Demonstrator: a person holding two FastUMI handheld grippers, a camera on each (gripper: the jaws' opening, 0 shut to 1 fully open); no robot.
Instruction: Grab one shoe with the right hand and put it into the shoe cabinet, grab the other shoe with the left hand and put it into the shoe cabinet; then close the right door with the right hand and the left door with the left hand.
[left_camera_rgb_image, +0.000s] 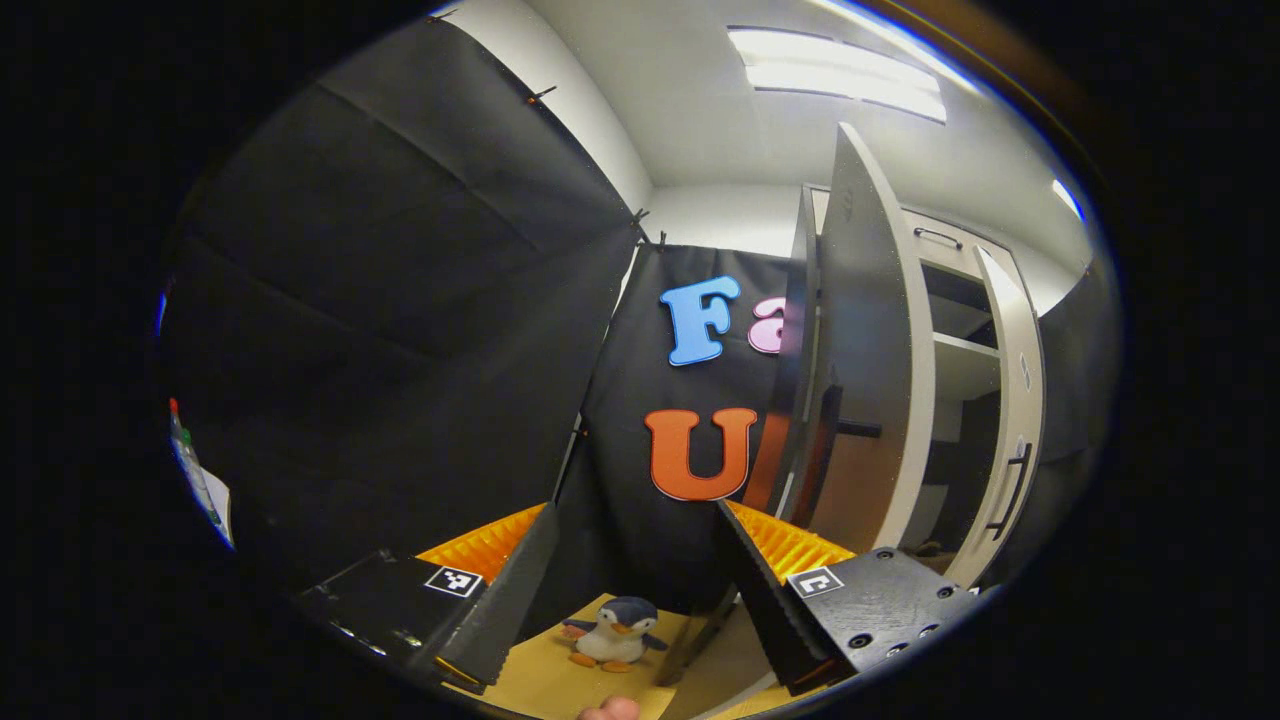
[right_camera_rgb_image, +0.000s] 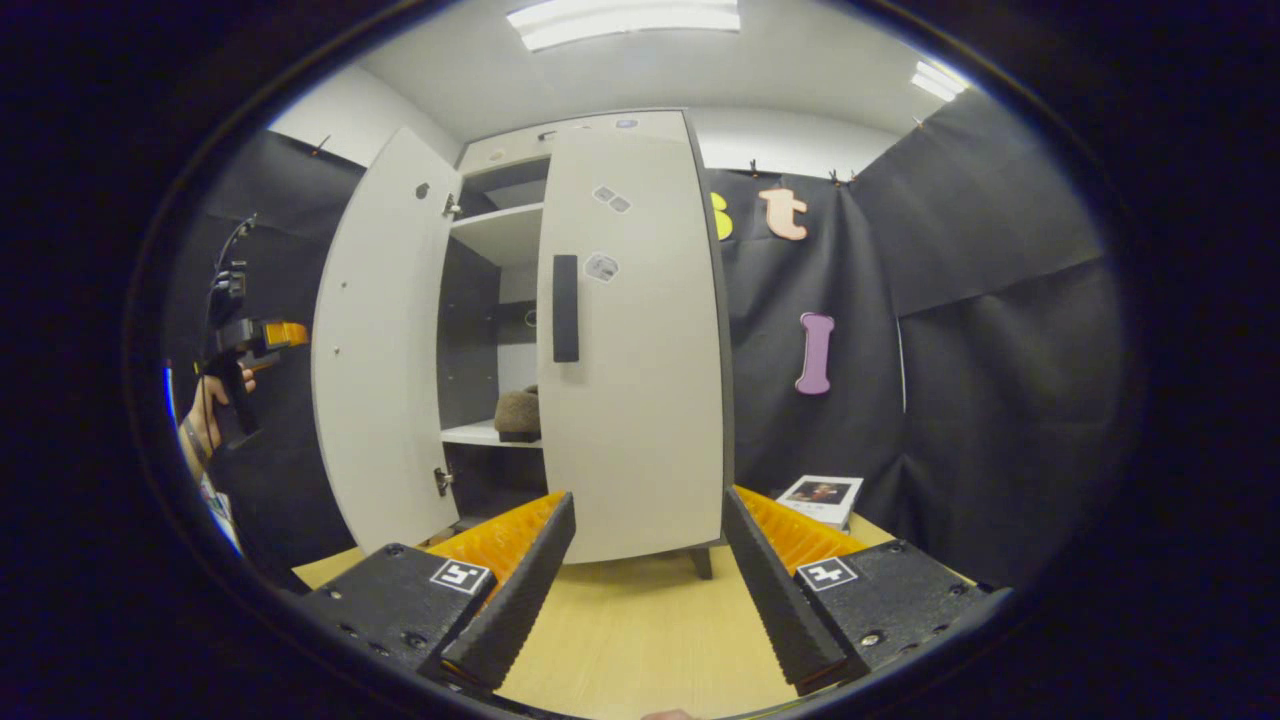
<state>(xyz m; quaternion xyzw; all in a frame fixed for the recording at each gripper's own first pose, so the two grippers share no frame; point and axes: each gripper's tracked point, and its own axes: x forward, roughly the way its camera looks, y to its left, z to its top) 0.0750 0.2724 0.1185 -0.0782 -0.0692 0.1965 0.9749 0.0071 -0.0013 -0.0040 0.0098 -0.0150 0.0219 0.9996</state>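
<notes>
In the left gripper view, the left gripper (left_camera_rgb_image: 630, 590) is being held wide and empty; the pale left door (left_camera_rgb_image: 870, 350), standing tall and open, is lying to its right.

In the right gripper view, the right gripper (right_camera_rgb_image: 645, 590) is being held wide and empty, with the right door (right_camera_rgb_image: 630, 340) straight ahead, partly closed. A brown shoe (right_camera_rgb_image: 518, 412) is being seen on the cabinet shelf (right_camera_rgb_image: 478, 434).

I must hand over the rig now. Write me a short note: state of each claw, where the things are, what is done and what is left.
Left claw: open, empty, facing the outer side of the left door.
Right claw: open, empty, in front of the right door.
One shoe sits on a shelf inside the shoe cabinet; the second one cannot be made out.
Right door partly closed, left door wide open.
Left to do: finish closing the right door, then close the left one.
</notes>
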